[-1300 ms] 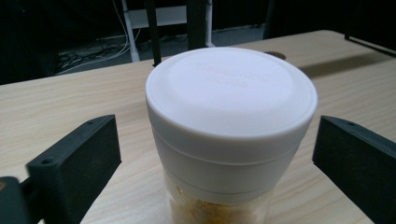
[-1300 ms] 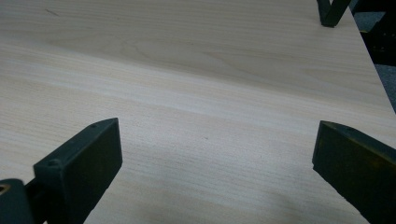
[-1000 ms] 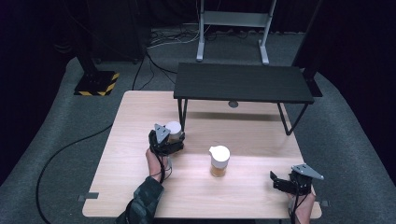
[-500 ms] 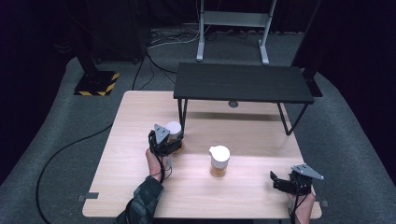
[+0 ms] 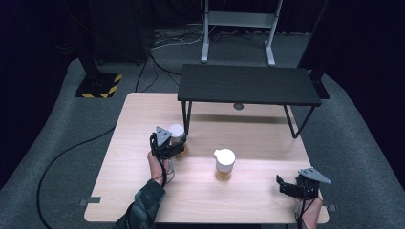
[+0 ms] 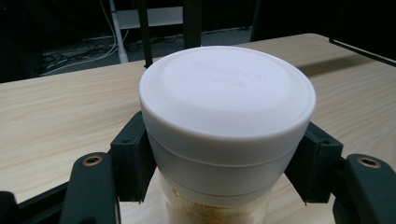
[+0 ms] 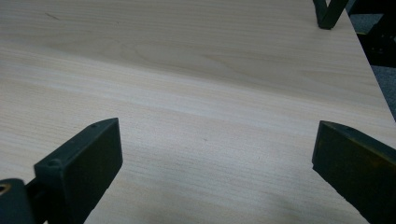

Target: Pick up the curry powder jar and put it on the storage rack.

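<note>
On the pale wooden table (image 5: 143, 191), your left gripper (image 5: 168, 147) clamps the upright white-lidded clear jar (image 6: 227, 116) just left of the black shelf's leg (image 5: 186, 117). Your right gripper (image 5: 296, 187) idles wide open, well right of that leg.

Black jaws, brass screws, dark sleeve (image 5: 145, 205)

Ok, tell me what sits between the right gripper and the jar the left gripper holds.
In the high view, a second white-lidded jar stands between the right gripper and the held jar.
</note>
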